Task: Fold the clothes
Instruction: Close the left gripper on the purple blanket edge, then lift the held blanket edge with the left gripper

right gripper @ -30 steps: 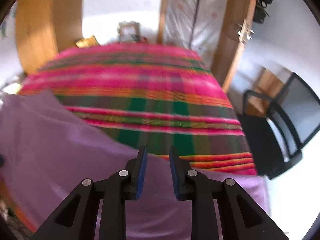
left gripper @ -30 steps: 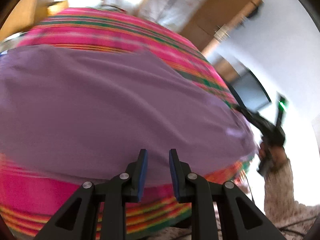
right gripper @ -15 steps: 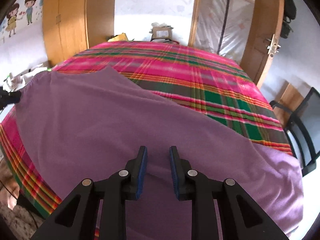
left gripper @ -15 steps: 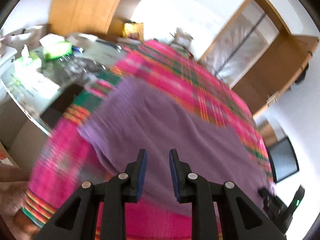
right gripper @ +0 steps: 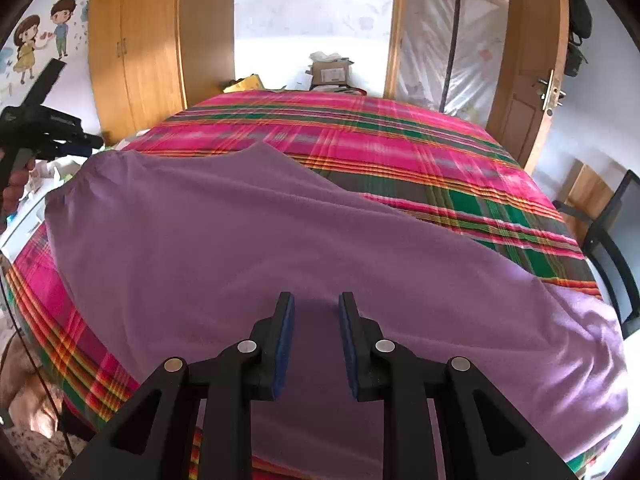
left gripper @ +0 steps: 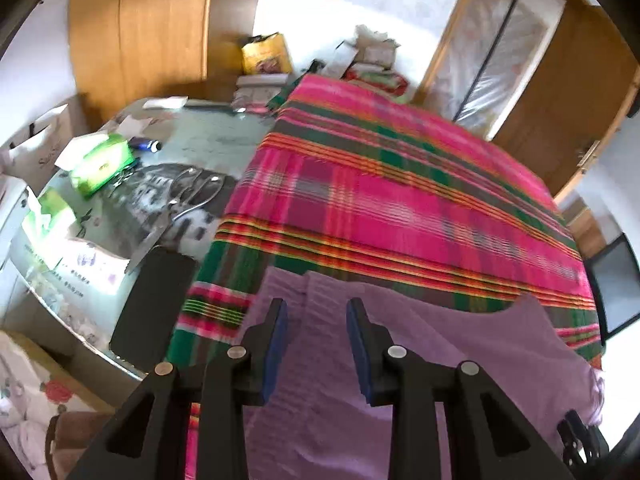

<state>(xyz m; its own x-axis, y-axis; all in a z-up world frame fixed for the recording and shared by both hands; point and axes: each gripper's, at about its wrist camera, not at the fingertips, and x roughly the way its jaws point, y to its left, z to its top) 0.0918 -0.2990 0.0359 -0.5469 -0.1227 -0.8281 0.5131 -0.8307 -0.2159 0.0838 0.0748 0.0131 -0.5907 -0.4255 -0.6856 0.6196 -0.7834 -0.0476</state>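
Both your grippers, left gripper [left gripper: 316, 322] just widened and right gripper [right gripper: 316, 316], gape empty over the purple garment [right gripper: 260, 240], lying lengthwise across the plaid bedspread [right gripper: 400, 144]; only the left view shows the cluttered table [left gripper: 132, 184] beside it

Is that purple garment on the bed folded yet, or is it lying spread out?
Spread out. The purple garment lies as one wide sheet across the plaid bedspread, with no folded-over layer visible.

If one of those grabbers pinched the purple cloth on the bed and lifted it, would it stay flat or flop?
Probably flop. The purple cloth lies limp on the striped bedspread with soft creases, so it would likely sag and drape. It looks thin, so likely light. Its matte surface suggests it would not slip from the pads easily.
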